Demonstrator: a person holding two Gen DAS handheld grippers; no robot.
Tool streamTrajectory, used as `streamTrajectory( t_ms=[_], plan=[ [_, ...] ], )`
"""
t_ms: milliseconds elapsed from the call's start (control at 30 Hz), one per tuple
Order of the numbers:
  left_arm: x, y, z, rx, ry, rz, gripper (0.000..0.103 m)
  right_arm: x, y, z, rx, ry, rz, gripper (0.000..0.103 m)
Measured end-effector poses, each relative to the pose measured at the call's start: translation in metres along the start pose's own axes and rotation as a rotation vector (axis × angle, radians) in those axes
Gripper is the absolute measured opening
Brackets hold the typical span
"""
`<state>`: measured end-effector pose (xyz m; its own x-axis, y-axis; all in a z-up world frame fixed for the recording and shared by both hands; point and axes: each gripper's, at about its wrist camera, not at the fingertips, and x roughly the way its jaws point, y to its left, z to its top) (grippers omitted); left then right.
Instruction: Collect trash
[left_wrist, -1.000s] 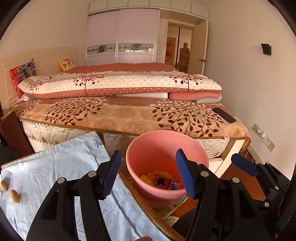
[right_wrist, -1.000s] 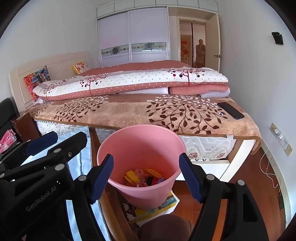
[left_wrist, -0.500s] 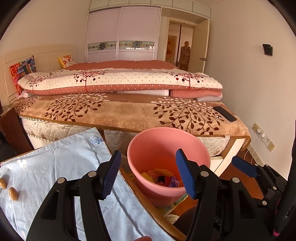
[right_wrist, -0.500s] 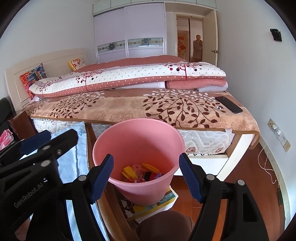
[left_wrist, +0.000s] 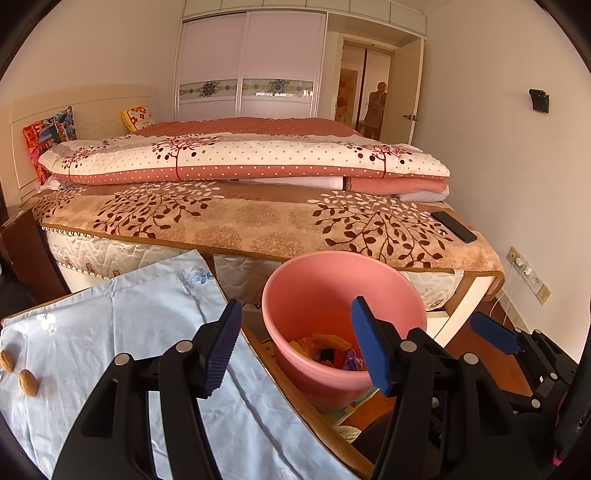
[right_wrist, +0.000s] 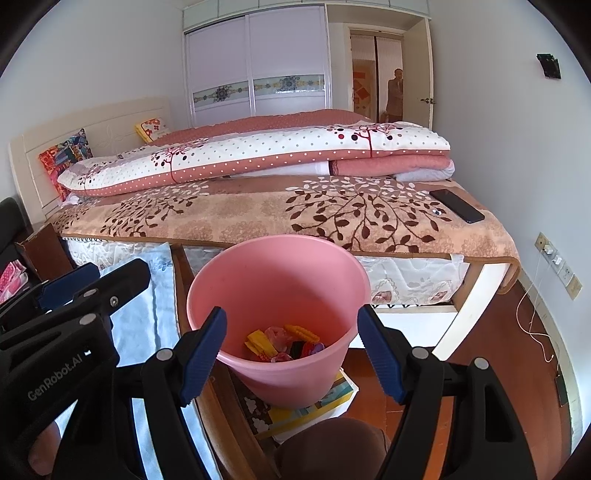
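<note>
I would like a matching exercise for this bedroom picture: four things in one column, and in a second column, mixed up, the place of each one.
Things:
1. phone
2. two nuts
3. colourful wrappers
4. bucket

Places:
A. on the light blue cloth
B. at the bottom of the bucket
C. on the brown leaf-pattern blanket, near the wall
D. on a book beside the bed

Pairs: 1-C, 2-A, 3-B, 4-D

Black tongs (right_wrist: 291, 349), ribbed blue pads (right_wrist: 203, 350)
</note>
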<state>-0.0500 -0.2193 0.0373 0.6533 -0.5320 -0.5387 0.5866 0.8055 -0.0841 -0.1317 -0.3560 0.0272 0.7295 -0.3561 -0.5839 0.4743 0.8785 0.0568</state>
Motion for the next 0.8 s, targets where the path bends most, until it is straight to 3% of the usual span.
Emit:
streamTrajectory(
  t_ms=[800],
  plan=[
    [0.0029, -0.0027, -0.0013, 0.013, 0.006, -0.008, 0.062, -0.0001, 0.0008, -0.0037, -0.010, -0.007, 0.002, 0.072]
  ],
)
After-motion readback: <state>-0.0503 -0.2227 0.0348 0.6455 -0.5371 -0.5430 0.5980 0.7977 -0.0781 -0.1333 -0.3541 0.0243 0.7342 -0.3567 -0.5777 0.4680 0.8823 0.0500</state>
